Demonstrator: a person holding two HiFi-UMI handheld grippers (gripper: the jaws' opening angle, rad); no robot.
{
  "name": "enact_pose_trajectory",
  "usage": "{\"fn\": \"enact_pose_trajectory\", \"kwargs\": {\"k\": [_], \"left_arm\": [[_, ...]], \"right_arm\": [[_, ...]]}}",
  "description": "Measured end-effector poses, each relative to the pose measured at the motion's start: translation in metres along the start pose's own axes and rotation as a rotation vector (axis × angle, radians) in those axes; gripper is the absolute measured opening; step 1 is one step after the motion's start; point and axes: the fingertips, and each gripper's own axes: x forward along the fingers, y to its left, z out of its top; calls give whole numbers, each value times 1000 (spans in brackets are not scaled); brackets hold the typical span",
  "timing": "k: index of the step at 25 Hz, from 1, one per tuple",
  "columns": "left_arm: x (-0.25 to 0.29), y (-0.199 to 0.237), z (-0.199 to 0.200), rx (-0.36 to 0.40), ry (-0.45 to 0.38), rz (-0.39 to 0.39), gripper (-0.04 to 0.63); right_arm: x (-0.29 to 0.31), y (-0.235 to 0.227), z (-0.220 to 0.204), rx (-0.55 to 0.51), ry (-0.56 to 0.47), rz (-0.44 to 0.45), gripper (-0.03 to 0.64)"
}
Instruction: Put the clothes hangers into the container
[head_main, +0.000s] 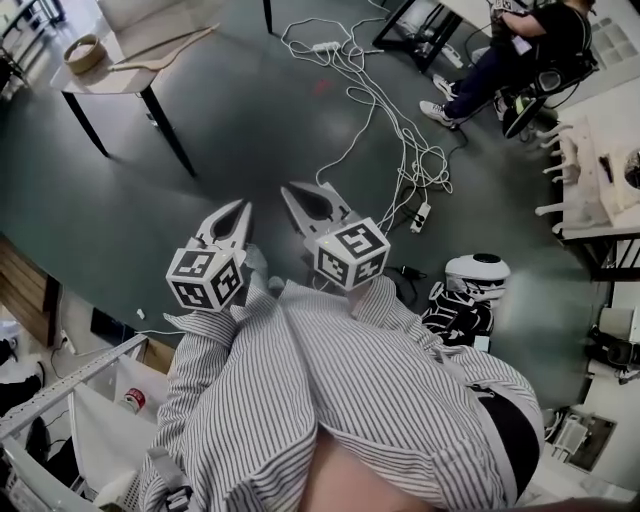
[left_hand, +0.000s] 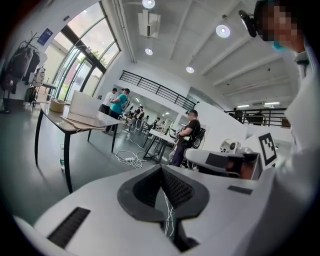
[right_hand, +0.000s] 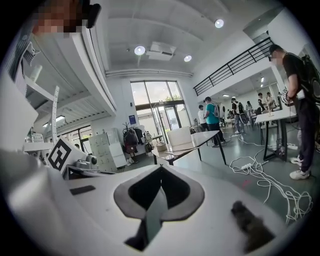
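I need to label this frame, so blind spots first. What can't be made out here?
Head view: the white box on the table is cut by the top edge; its inside is unseen.
Head view: pale pieces at the right are too small to name.
Both gripper views: the shut left tongs and right tongs hide the floor beneath.

Right gripper (right_hand: 159, 169) closed and empty, facing a table (right_hand: 210, 138).

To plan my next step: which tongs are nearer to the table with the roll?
Left. The left tongs lie below and right of the table; the right tongs are farther right, toward the white cables.
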Motion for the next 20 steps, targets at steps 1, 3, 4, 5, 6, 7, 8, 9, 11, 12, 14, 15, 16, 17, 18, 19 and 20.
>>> {"fn": "enact_pose_trajectory", "kwargs": {"k": [1,3,4,5,6,7,8,9,11,12,14,15,16,17,18,19,20], "left_arm": [[3,4,2,-2,1,3,11],[9,12,10,-9,-8,-8,11],[13,16,14,-8,-15,-20,11],[17,21,19,-5,-20,-31,11],[22,27,23,0,-23,-39,11],[27,34,28,7,-23,-41,11],[33,43,34,18,-19,-41,11],[40,51,39,33,-14,-42,11],[52,70,52,55,-6,-43,11],[58,81,60,56,-6,-40,9],[69,103,77,39,-14,-36,11],[74,113,86,32,-20,-38,11],[80,123,94,31,-23,-42,11],[85,133,103,36,-22,-46,11],[90,142,111,43,-20,-49,9],[95,152,119,48,-19,-52,11],[100,163,128,50,-20,-54,11]], "right_arm": [[5,-3,0,3,4,4,15],[19,-8,3,8,5,7,15],[28,-11,5,11,6,10,15],[37,-12,7,13,6,16,15],[47,-14,9,11,7,23,15],[57,-15,12,5,7,31,15],[68,-17,15,-5,8,35,15],[78,-20,18,-15,10,36,15],[101,-31,25,-24,20,30,15],[113,-36,30,-22,24,27,15],[137,-46,40,-18,24,24,15],[149,-49,46,-21,21,23,15],[162,-52,52,-25,18,22,15],[175,-55,57,-29,16,19,15],[188,-58,63,-30,15,15,15],[201,-62,69,-31,14,11,15],[214,-65,74,-32,14,6,15]]}}
